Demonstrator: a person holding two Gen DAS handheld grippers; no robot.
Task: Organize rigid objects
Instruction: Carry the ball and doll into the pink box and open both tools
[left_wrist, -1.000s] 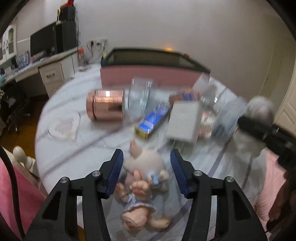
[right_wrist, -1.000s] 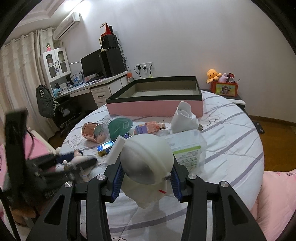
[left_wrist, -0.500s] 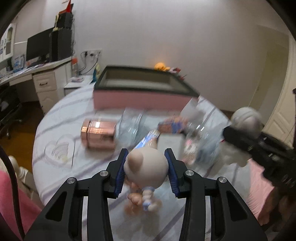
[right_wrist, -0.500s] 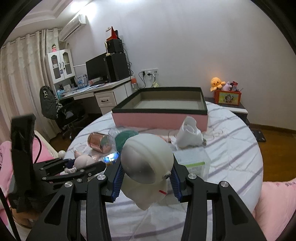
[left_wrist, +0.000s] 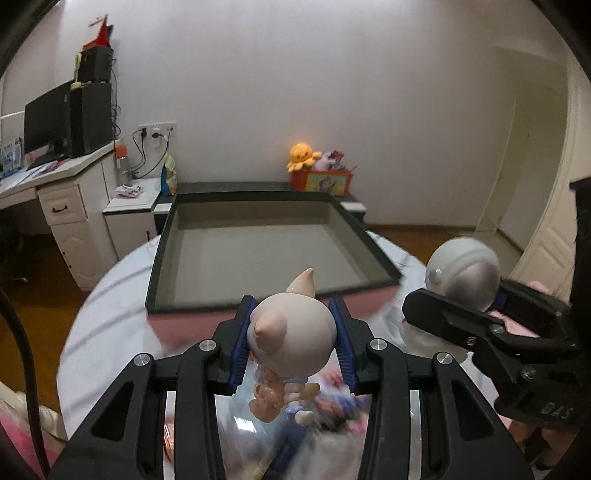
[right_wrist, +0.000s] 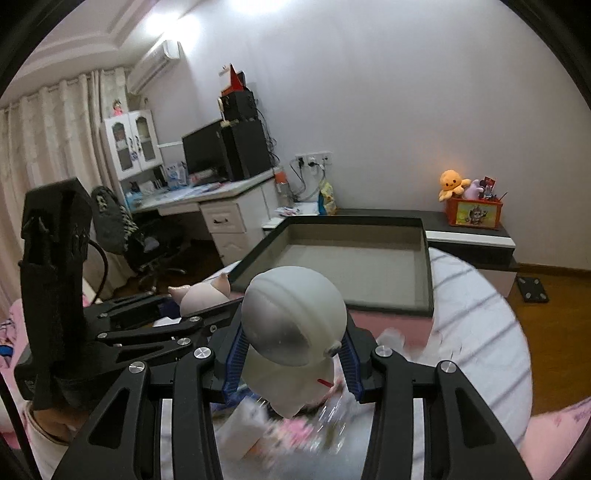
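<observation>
My left gripper (left_wrist: 293, 343) is shut on the head of a pale pink pig figurine (left_wrist: 291, 334), whose small body and legs dangle below in the air. In the right wrist view the pig figurine (right_wrist: 201, 295) shows at the left between the same black jaws. My right gripper (right_wrist: 291, 354) is shut on a white helmeted figure (right_wrist: 295, 328) with a rounded grey-white dome, also lifted off the table; it appears as the white figure (left_wrist: 461, 275) at the right of the left wrist view. Ahead lies a large shallow box (left_wrist: 255, 254) with a dark rim, pink sides and a bare grey floor.
Blurred small items lie on the striped round table (right_wrist: 480, 332) under both grippers. A white desk (right_wrist: 221, 206) with a monitor and a black chair (right_wrist: 140, 240) stand to the left. A low cabinet carries an orange toy box (right_wrist: 474, 210) with a plush octopus.
The left gripper closed on the pig and lifted it off the table. Both grippers rose and moved forward toward the box, which now fills more of each view.
</observation>
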